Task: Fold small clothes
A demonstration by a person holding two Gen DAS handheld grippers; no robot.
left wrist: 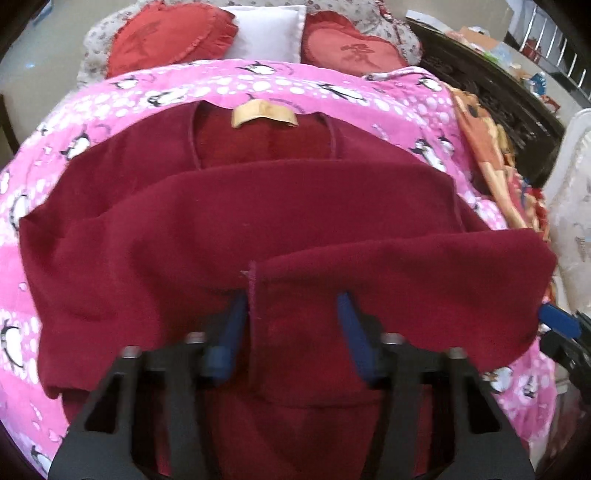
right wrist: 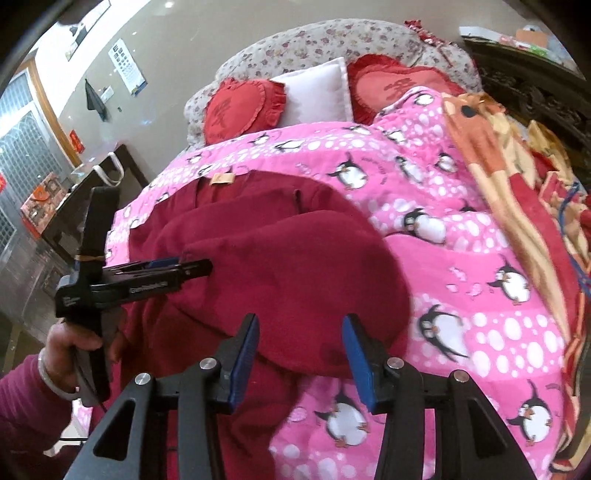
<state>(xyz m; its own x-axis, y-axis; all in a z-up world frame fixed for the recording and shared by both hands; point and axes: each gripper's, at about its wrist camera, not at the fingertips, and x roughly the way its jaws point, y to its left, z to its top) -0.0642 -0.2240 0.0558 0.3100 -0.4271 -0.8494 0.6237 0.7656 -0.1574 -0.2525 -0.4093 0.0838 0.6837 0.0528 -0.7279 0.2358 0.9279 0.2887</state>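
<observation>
- Two sets of fingers are mine here. My left gripper (left wrist: pixel 291 317) has a folded-over edge of the maroon garment (left wrist: pixel 236 218) draped between its blue fingers (left wrist: pixel 232 325); the cloth hides the tips, so I cannot tell whether the pads press it or merely straddle it.
- My right gripper (right wrist: pixel 299 350) stands released, its pads (right wrist: pixel 354 350) apart with nothing pinched; the rounded maroon fold lies just beyond and partly between them.
- In the right wrist view my left hand (right wrist: pixel 70 350) holds its tool side-on, its fingers reaching into the garment's near-left side.
- Garment: it lies on the pink penguin blanket (left wrist: pixel 280 85) spread over the bed, lower part already turned up over the body.
- Handling, as I judge it: soft, fleecy, light, limp. It will sag and slide wherever unsupported, so I would take it at the hem seam (left wrist: pixel 253 295) or at corners, pinching both layers.
- Direction: the collar with its tan label (left wrist: pixel 264 118) points away from me toward the pillows; the long axis runs from me toward the headboard, sleeves out to the sides.
- Farthest: red heart cushions (left wrist: pixel 173 37) flank a white pillow (left wrist: pixel 267 29).
</observation>
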